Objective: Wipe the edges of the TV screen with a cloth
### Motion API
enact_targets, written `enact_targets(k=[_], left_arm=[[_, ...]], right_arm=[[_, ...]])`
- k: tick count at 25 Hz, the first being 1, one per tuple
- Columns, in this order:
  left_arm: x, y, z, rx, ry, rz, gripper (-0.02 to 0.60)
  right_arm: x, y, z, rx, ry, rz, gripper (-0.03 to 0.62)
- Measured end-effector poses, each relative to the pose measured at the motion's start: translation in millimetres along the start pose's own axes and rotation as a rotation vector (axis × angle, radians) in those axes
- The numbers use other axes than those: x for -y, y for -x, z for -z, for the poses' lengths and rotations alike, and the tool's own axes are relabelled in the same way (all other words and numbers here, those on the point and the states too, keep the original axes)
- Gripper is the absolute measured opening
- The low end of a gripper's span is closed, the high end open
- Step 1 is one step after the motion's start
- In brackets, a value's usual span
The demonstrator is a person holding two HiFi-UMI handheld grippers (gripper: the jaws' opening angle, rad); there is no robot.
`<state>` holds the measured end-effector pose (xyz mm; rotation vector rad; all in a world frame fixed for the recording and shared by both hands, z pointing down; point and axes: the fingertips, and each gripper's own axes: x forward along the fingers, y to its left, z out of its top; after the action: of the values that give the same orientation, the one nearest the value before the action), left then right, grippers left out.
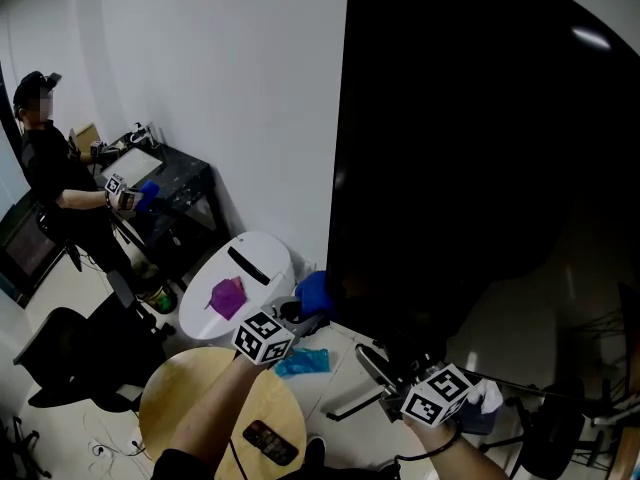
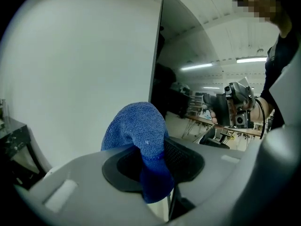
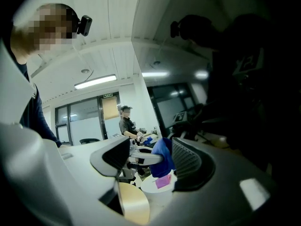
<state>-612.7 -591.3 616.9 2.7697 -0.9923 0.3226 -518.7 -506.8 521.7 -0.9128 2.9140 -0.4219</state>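
The big black TV screen (image 1: pixel 480 148) fills the right of the head view, and its left edge (image 2: pixel 157 55) runs up along the white wall. My left gripper (image 1: pixel 292 313) is shut on a blue cloth (image 1: pixel 314 290), which bulges out past the pads (image 2: pixel 138 126). The cloth is by the screen's lower left corner; whether it touches the screen I cannot tell. My right gripper (image 1: pixel 375 368) hangs lower, below the screen, with its jaws apart and nothing between them (image 3: pixel 150 159). Through the gap, the right gripper view shows the blue cloth (image 3: pixel 163 155) and the dark screen (image 3: pixel 244 79).
A white lidded bin (image 1: pixel 250 263) with a purple scrap on it stands below the wall. A round wooden table (image 1: pixel 200 403) holds a phone (image 1: pixel 270 441). A teal item (image 1: pixel 302 361) lies on the floor. Another person (image 1: pixel 50 168) sits at a dark desk (image 1: pixel 180 183).
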Motion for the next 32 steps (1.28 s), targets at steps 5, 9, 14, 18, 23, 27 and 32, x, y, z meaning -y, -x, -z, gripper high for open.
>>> enact_targets(k=[5,9,14,18,23,27,32], left_arm=[[3,11,-37,0.032,-0.068,-0.002,0.107],[5,22,-68,0.050,-0.128,-0.004,0.107],[9,33,-107,0.071,-0.189,-0.011,0.107],[15,44,-145,0.100,-0.256,-0.026,0.107],[21,54,-188,0.113,-0.331,-0.043,0.107],[24,68,-224,0.122,-0.387,-0.056,0.107],[27,82,-270,0.130,-0.434,-0.054,0.107]], right_arm=[[-14,-5,-27,0.031,0.053,-0.034,0.279],[-29,-5,-49,0.044,0.117,-0.051,0.275],[-43,6,-82,0.090,0.155,-0.076,0.273],[-49,16,-110,0.127,0.184,-0.088,0.273],[-55,30,-144,0.172,0.232,-0.097,0.273],[-64,34,-166,0.184,0.273,-0.100,0.270],[-71,45,-188,0.197,0.327,-0.094,0.268]])
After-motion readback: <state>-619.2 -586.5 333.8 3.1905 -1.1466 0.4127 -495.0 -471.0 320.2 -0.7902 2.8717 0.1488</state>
